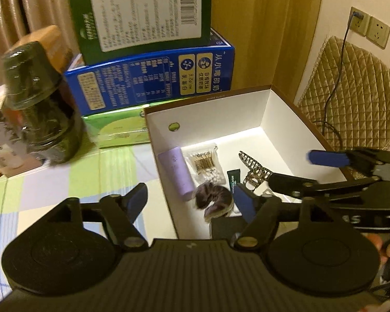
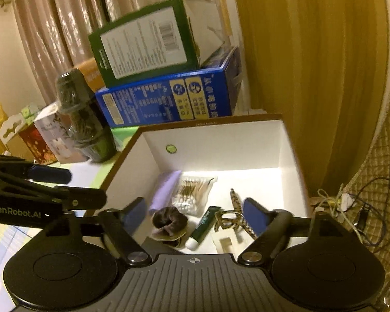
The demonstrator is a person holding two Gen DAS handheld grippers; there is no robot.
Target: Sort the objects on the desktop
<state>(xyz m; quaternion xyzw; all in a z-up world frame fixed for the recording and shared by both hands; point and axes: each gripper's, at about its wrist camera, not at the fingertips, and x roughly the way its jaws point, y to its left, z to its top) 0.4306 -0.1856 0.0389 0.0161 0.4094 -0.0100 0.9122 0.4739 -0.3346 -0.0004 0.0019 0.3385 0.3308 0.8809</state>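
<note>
A: Both claws are hanging over the white cardboard box with the brown rim [image 2: 208, 123], aren't they? What are they carrying?

B: Nothing. The right gripper [image 2: 195, 214] is standing wide open with empty air between its blue pads, and the left gripper [image 1: 188, 200] is standing open too, also empty.

A: What is lying in the box?

B: Just beyond the right claw's tips, the dark brown fabric scrunchie [image 2: 169, 225] is resting nearest its left finger. The small dark green tube with a white cap [image 2: 202, 227] is lying between the fingers, and the leopard-print plastic hair claw clip [image 2: 231, 217] is sitting against the right pad. Further ahead, the lilac cylindrical tube [image 2: 163, 192] and the clear bag of wooden cotton swabs [image 2: 192, 195] are lying side by side.

A: So the sorted things are already inside. What could be going wrong?

B: I judge the clip the main worry: it is sitting so close to the right pad that a careless lift could be snagging its teeth and dragging it out. The two claws are also crowding each other over the box's near corner, so a sideways swing could be knocking them together.

A: Anything left of the left claw?

B: The dark glass jar with a dark lid [image 1: 39, 104] is standing there on the checked tablecloth [image 1: 65, 182], near the stacked cartons; a wide sweep could be tipping it.
</note>
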